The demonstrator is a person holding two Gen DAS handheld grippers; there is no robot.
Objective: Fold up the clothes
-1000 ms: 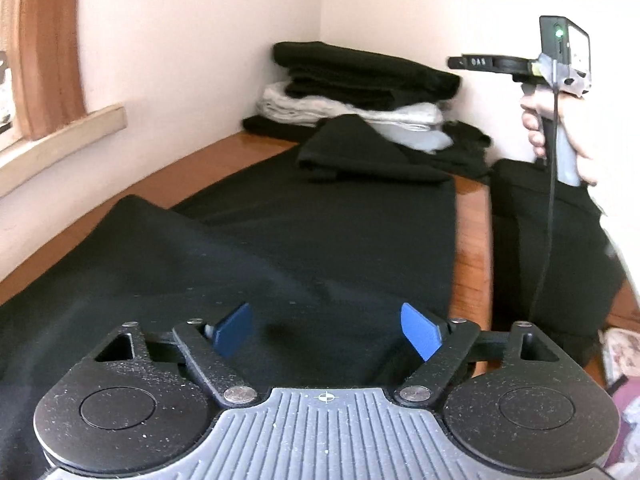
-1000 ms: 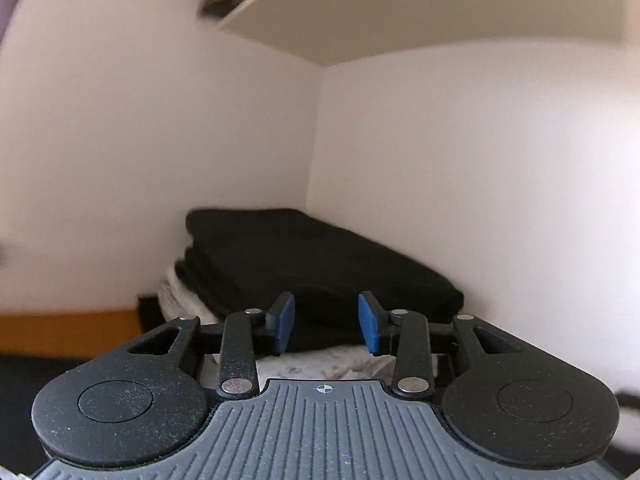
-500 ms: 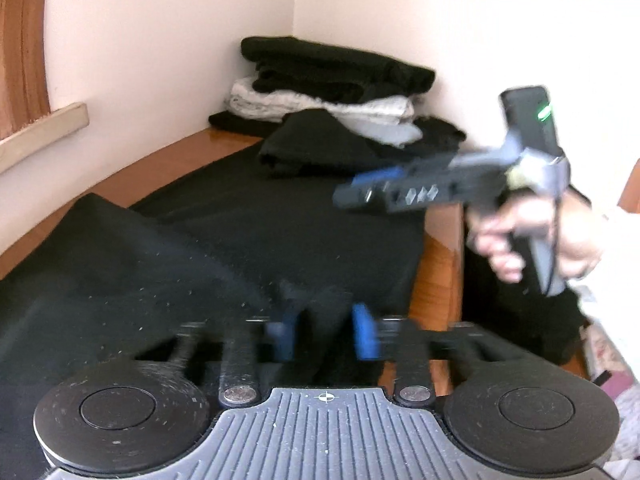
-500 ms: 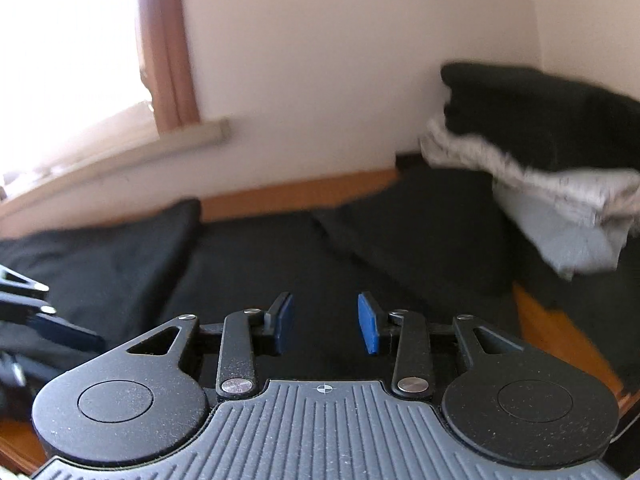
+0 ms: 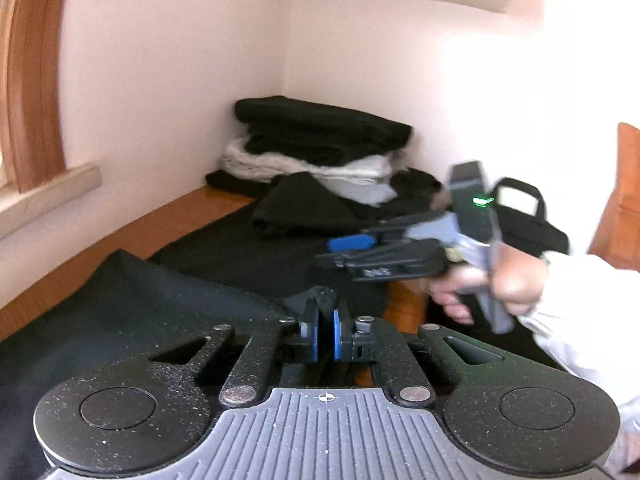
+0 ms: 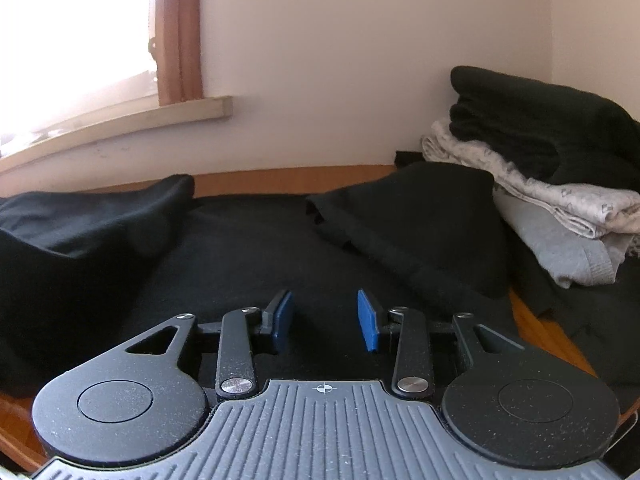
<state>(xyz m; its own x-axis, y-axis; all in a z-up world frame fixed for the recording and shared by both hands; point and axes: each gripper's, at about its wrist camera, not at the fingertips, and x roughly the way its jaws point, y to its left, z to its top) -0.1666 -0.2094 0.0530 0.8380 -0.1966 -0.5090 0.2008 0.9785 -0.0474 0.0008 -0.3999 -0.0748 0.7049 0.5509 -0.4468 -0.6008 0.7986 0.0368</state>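
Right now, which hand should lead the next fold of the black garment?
Left. The left gripper has its jaws shut on a pinch of the black garment, already raised. The right gripper hangs open above the cloth, holding nothing.

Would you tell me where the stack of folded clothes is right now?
The stack of folded clothes sits in the far wall corner, right of centre in the right wrist view, just behind a small folded black garment.

Large black fabric garment (image 6: 256, 248) covering glossy orange-brown wooden tabletop (image 5: 168, 228). Folded stack at 1 o'clock: black knit (image 6: 540, 120) topping white cloth with faint grey print (image 6: 532, 184), plain grey piece (image 6: 560, 248) lying beneath. Blue rubber pads (image 6: 368, 320) showing on black gripper arms.
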